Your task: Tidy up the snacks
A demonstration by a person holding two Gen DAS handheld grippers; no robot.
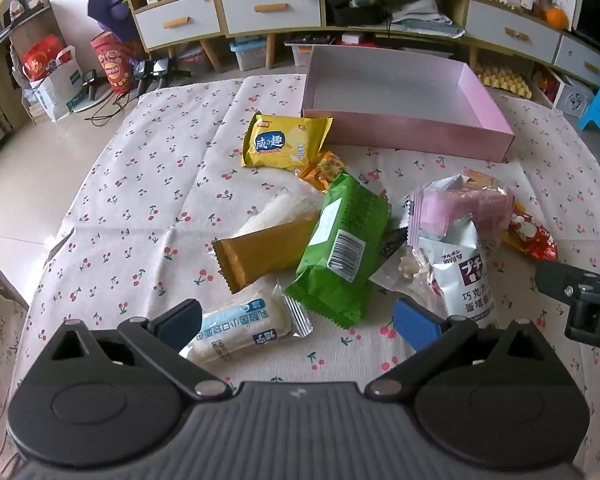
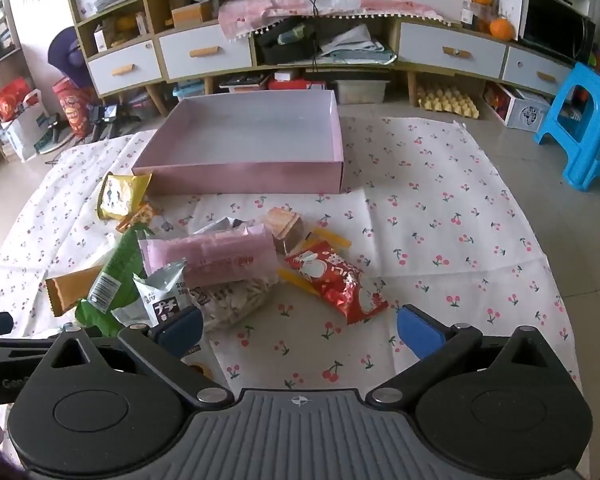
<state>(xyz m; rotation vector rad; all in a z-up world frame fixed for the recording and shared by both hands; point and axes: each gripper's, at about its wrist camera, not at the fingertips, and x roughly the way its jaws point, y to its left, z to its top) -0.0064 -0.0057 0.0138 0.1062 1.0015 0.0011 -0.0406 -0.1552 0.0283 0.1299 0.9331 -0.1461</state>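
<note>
A cherry-print cloth point(image 1: 148, 184) covers the tabletop, and the snacks lie in a loose heap near its middle. At the far side sits a shallow pink box point(image 2: 240, 172), open at the top, with nothing visible inside it.

The left gripper point(image 1: 298, 322) hovers low over the near edge of the heap, its blue-padded fingers point(image 1: 416, 328) spread wide and holding nothing. Between them, close to the left one, lies a white bread packet point(image 1: 240, 330) with blue print. Just beyond it a green packet point(image 1: 344, 248) lies barcode side up, overlapping a tan wrapper point(image 1: 260, 256) on its left. A yellow cracker packet point(image 1: 284, 142) rests farther off, just in front of the box's near left corner, with a small orange packet point(image 1: 326, 168) touching its near right edge. Right of the green packet are a grey-white packet with Japanese print point(image 1: 460, 276) and a translucent pink bag point(image 1: 460, 208) piled together, and a red packet point(image 1: 532, 236) lies at the heap's right end.

The right gripper point(image 2: 300, 330) hangs over the near right part of the heap, fingers point(image 2: 420, 336) likewise spread wide and empty. The red packet point(image 2: 336, 280) lies just ahead of it, between the fingers' lines, beside the pink bag point(image 2: 212, 260) and a clear bag of pale sticks point(image 2: 236, 300). To the right the cloth carries only its print.

Behind the tabletop stand a long low cabinet with white drawers point(image 2: 204, 54) and a blue plastic stool point(image 2: 584, 120) on the tiled floor.
</note>
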